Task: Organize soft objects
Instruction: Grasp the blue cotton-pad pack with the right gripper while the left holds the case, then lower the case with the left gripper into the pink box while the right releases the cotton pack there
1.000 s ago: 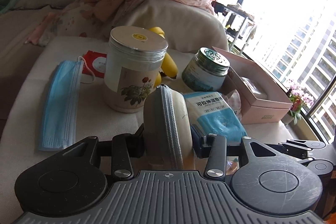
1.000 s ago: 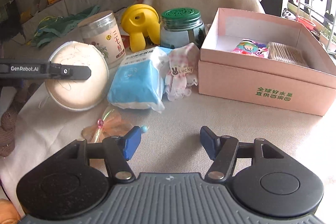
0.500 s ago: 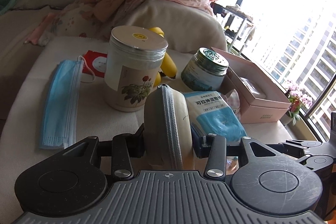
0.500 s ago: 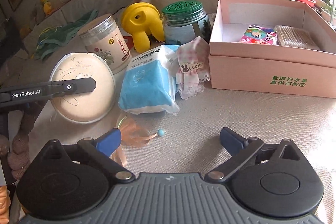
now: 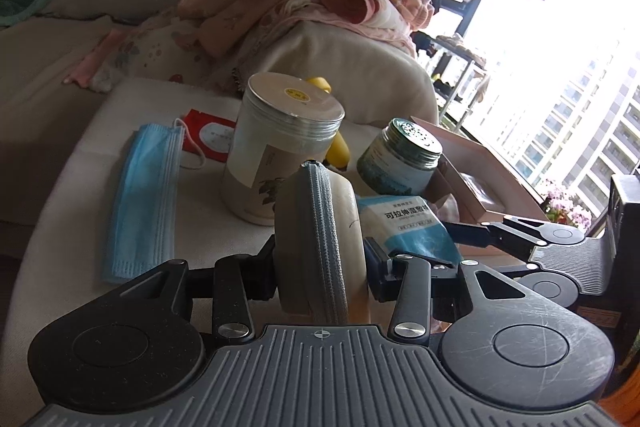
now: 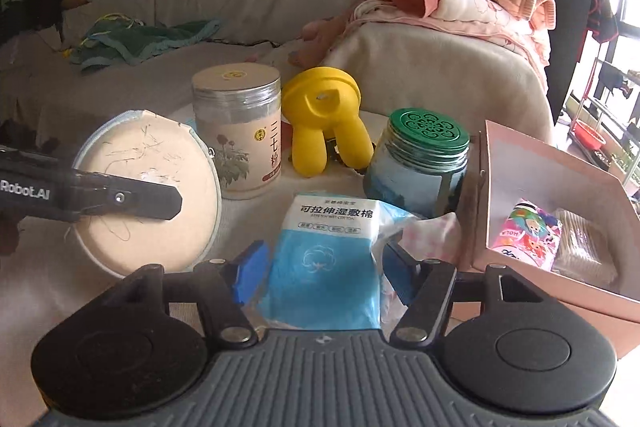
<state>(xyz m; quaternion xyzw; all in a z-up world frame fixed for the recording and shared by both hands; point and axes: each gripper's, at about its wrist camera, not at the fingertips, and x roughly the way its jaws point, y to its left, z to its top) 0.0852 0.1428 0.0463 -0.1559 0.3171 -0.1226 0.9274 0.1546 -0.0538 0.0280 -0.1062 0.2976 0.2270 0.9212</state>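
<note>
My left gripper is shut on a round beige pouch with a grey zip, held on edge above the table. In the right wrist view the same pouch shows flat-on at the left, with one black finger across it. A blue packet of cotton pads lies between the jaws of my right gripper, which are closing. Its blue pads stand at the packet's sides, the left one just off it. A pink checked cloth lies against the packet's right side.
An open pink box at the right holds a colourful packet and a pack of pads. Behind stand a tall jar, a yellow massager and a green-lidded jar. A blue face mask lies at the left.
My right gripper moved forward over the table, spread wide, then narrowed around the blue packet. The left gripper kept its hold on the pouch and shifted slightly.
</note>
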